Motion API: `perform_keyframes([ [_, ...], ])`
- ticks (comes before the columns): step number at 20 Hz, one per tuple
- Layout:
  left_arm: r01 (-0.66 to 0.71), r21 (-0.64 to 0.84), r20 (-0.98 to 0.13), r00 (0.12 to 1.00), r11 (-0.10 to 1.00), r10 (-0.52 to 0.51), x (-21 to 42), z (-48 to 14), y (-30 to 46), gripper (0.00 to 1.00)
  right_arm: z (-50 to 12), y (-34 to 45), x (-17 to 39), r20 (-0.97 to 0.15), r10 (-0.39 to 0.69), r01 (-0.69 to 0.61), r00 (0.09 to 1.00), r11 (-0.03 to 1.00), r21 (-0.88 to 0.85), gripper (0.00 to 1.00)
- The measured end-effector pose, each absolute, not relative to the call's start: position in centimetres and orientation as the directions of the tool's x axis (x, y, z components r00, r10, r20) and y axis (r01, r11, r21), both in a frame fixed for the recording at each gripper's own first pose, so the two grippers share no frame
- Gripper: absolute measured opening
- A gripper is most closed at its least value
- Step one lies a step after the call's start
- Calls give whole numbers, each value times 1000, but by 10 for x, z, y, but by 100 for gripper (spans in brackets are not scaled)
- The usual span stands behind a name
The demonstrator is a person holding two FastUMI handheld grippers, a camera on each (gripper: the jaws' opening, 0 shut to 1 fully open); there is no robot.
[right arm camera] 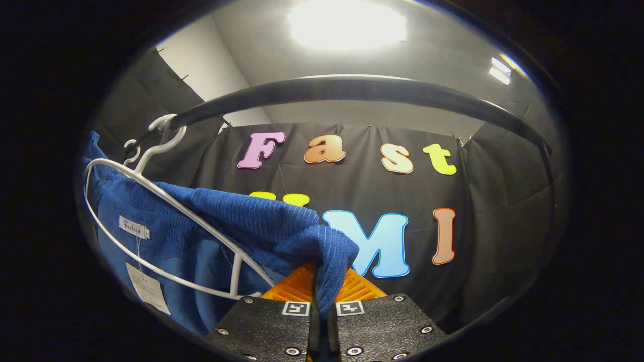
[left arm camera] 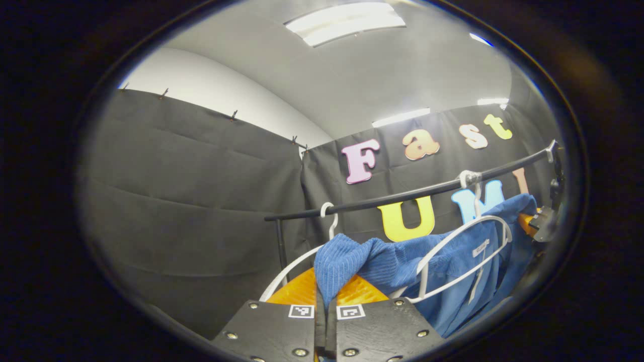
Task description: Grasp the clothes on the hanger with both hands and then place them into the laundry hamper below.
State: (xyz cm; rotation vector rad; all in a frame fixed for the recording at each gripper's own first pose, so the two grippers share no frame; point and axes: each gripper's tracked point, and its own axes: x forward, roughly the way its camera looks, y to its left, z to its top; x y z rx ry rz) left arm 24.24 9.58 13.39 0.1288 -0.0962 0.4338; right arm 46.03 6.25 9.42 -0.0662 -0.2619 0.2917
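Black cloth walls (left arm camera: 191, 201) close the booth around us, and a dark rail (right arm camera: 352, 90) arches overhead. From it hang white hangers (left arm camera: 453, 251), ahead of our grippers. The blue garment (right arm camera: 241, 216) stretches lengthwise along the rail between our two grips, sagging in the middle. Our left gripper (left arm camera: 325, 306) is clenched on one bunched end, and our right gripper (right arm camera: 322, 306) pinches the other, fabric rising just above its fingers.
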Motion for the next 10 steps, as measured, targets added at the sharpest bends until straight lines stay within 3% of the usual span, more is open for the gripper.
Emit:
perform_keyframes([
  [1,-421,98,113,905,902,410,245,129,101,0,90,65,463,239,297,-277,925,954,-113,5],
  [5,-402,92,64,915,911,397,262,104,113,6,69,67,477,191,285,-260,939,955,-145,5],
  [10,-381,91,14,924,920,381,259,79,112,6,51,70,475,145,281,-253,949,950,-185,5],
])
